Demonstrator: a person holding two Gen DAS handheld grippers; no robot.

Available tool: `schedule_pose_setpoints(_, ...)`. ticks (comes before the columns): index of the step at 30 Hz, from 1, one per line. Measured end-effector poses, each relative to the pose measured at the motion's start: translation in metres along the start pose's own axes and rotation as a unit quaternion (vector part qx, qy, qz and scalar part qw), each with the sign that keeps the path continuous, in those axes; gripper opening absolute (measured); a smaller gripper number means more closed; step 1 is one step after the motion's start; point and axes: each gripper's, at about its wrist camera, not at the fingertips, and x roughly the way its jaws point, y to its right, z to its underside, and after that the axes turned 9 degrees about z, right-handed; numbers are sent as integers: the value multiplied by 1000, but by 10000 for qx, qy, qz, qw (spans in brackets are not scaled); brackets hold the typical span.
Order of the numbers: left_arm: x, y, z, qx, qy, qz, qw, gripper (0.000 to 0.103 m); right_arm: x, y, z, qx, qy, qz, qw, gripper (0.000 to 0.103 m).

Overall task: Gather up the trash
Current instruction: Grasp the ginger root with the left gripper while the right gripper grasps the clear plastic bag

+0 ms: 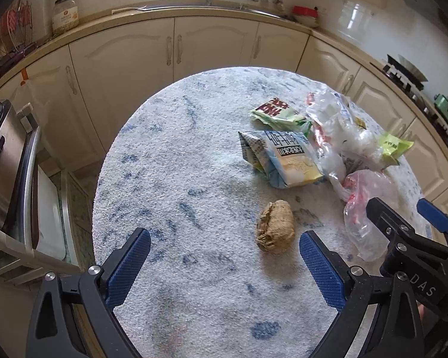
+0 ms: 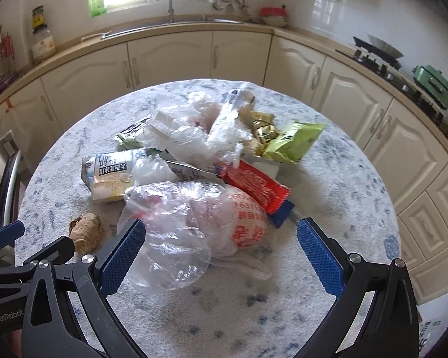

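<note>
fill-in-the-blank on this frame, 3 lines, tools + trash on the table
Both the left tool and the right tool have their jaws ____.
The brown lump lies apart from the trash pile, nearer the ____ tool.
The wrapper beside the clear plastic bag is coloured ____.

Missing words: open; left; red

right gripper [image 2: 221, 249] gapes over clear plastic bag [image 2: 176, 238]
</note>
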Motion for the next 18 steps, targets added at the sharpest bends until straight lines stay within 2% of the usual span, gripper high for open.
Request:
schedule_pose_setpoints(4, 7, -7, 0, -76, -150, 247, 9996, 97, 30, -11, -2, -20, -483, -472, 9977, 103)
schedule_pose_setpoints(6, 9, -8, 0, -25, -205, 381, 9991, 97, 38, -12, -1, -20, -460, -279, 9985, 101)
schedule_pose_setpoints(7, 9, -7, 0, -4, -209, 405, 9990, 97, 41, -11, 1, -15, -447, -160, 9989, 93)
schedule_pose_setpoints(8, 10, -7, 1, 16, -208, 405, 9990, 96, 40, -8, 2, 38, -446, -114, 9989, 81)
schedule_pose_setpoints(9, 10, -5, 1, 44, -196, 400, 9990, 95, 37, -3, 3, 142, -387, -165, 9990, 79)
schedule_pose_setpoints(11, 9, 0, 0, 98, -181, 434, 9988, 93, 30, 11, 6, 351, -333, -549, 9973, 75)
schedule_pose_setpoints(15, 14, 13, 0, 277, -126, 550, 9980, 90, 18, 30, 19, 551, -282, -644, 9960, 73)
schedule_pose_setpoints(18, 27, 22, 1, 350, -239, 531, 9977, 78, 15, 49, 28, 766, -388, -931, 9919, 73)
